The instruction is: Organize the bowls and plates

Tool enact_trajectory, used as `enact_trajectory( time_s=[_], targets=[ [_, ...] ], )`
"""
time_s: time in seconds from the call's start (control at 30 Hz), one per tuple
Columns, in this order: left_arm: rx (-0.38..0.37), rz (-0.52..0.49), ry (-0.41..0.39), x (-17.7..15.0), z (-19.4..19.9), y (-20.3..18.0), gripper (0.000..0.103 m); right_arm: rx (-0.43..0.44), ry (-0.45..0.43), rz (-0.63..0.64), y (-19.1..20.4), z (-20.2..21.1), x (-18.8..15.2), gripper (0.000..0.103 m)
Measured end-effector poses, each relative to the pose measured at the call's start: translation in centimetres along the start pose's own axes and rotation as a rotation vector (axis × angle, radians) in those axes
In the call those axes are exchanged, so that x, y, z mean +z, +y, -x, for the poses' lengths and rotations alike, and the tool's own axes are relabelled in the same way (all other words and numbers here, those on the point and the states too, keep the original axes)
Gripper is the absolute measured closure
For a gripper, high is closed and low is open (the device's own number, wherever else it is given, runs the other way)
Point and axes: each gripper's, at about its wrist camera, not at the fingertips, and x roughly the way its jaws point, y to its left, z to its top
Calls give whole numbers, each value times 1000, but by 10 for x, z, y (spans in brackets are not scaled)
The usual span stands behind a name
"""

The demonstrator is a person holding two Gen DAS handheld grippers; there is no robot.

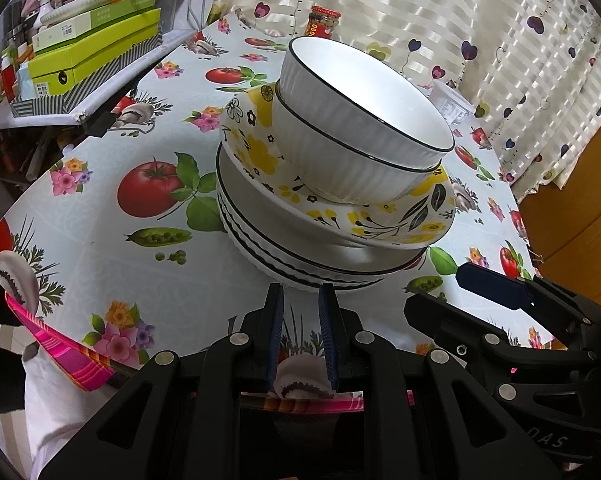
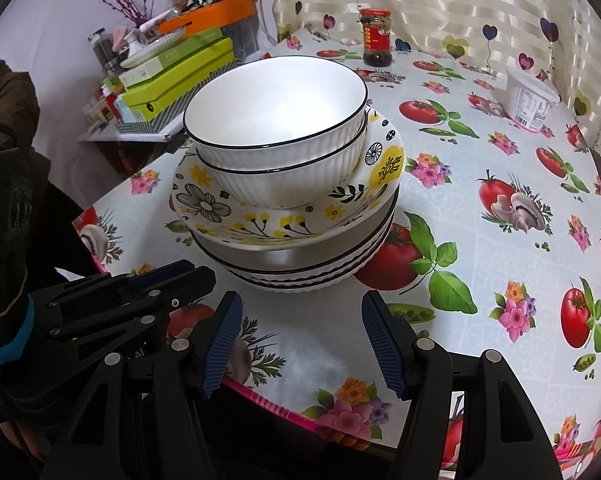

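Two nested white ribbed bowls with black rims (image 1: 364, 128) (image 2: 280, 128) sit on a yellow-flowered plate (image 1: 340, 204) (image 2: 260, 220), which rests on several white black-rimmed plates (image 1: 292, 264) (image 2: 312, 268). The stack stands on the table. My left gripper (image 1: 300, 308) is just in front of the stack, its jaws a narrow gap apart and empty. My right gripper (image 2: 302, 344) is open and empty, a little short of the stack. The right gripper also shows in the left wrist view (image 1: 496, 284), and the left gripper in the right wrist view (image 2: 160, 276).
The table has a fruit-and-flower cloth (image 1: 140, 264) (image 2: 500, 240). A red-lidded jar (image 1: 324, 22) (image 2: 376, 38) and a white tub (image 1: 452, 104) (image 2: 530, 98) stand at the back by the curtain. Green boxes and clutter (image 1: 96, 48) (image 2: 176, 76) are on a shelf at the left.
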Motion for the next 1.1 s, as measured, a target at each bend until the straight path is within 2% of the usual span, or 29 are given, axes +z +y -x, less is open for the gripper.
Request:
enact_trajectory(
  time_s=[1.1],
  targets=[
    [11, -2, -3, 1, 1, 1, 84, 3, -3, -3, 1, -2, -1, 40]
  ],
)
